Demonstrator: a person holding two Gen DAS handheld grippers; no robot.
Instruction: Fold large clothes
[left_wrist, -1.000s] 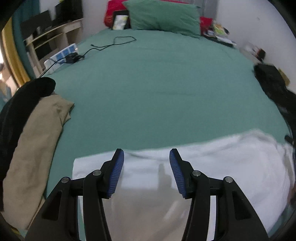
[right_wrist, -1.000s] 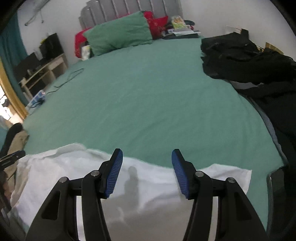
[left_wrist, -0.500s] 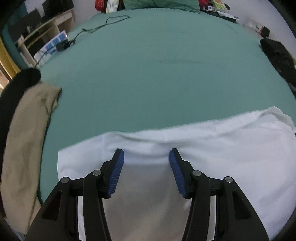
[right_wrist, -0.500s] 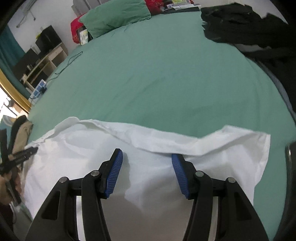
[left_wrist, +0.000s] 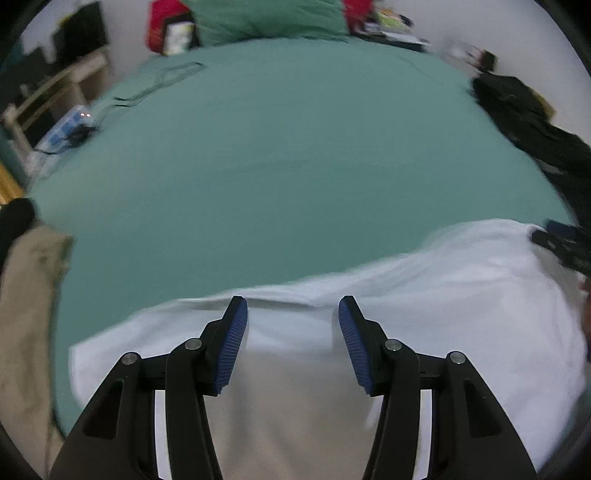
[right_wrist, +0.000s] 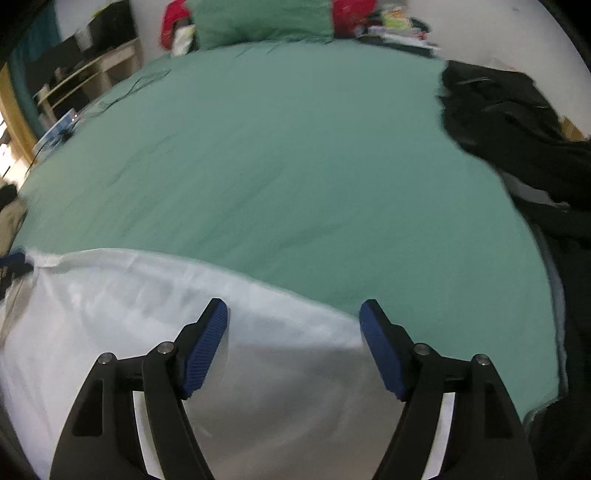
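We hold both grippers spread over a white garment (left_wrist: 424, 314) laid across the near edge of the green bed (left_wrist: 295, 166), which fills the lower half of each frame. The left gripper (left_wrist: 293, 325) has its jaws open and empty above the cloth at lower centre, and so does the right gripper (right_wrist: 293, 332) (its jaws set wider), likely so that each can take the far hem for a fold. A tan garment (left_wrist: 26, 314) lies at the left edge, black clothes (right_wrist: 517, 122) at the upper right, apparently waiting their turn. Against the view half a second ago, the cameras tilt up: the pillow (left_wrist: 266, 18) returns at top, and the right jaws stand wider apart.
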